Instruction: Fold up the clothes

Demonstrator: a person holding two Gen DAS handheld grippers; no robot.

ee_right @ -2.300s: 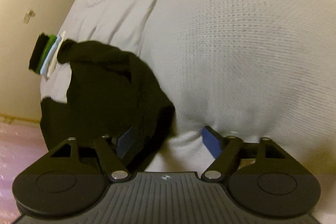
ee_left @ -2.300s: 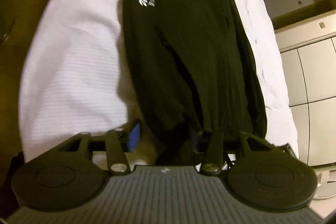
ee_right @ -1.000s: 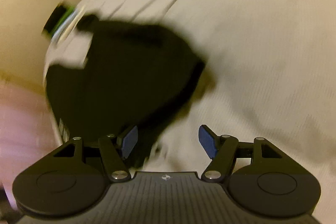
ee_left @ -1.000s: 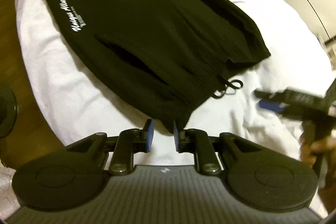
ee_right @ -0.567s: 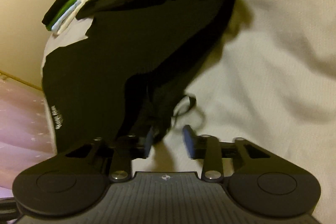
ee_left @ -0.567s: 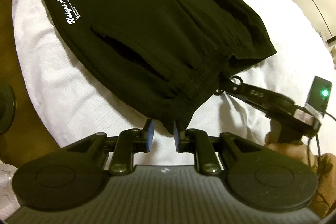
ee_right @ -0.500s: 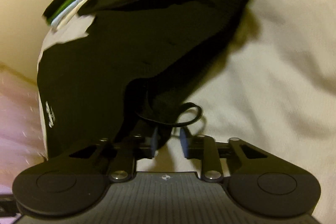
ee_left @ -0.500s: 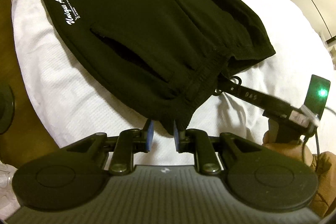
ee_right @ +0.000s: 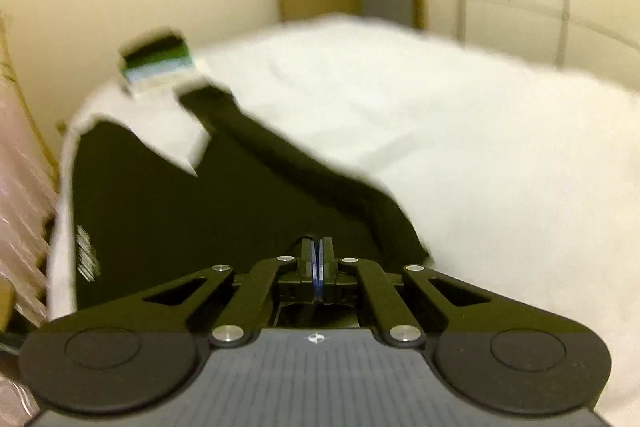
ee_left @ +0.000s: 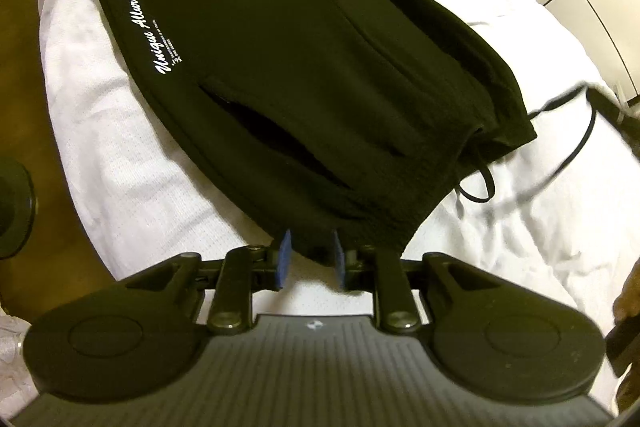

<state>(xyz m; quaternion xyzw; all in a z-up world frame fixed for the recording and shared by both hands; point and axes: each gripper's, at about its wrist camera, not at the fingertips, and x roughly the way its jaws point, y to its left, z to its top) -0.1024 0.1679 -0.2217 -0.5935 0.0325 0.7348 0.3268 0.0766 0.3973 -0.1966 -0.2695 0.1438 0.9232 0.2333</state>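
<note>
One pair of trousers (ee_left: 280, 59), waistband nearest, legs running away—left tongs (ee_left: 308, 259) parted, right tongs (ee_right: 317, 269) pressed together.

You have one pair of black trousers (ee_left: 304, 67) on one white bed (ee_left: 500, 235), with one white printed logo (ee_left: 154, 37) on the left leg and one drawstring loop (ee_left: 478, 187) at the near right. At the far left there is one stack of folded clothes (ee_right: 158, 67). You hold two grippers, the left gripper (ee_left: 309, 259) and the right gripper (ee_right: 318, 263).
</note>
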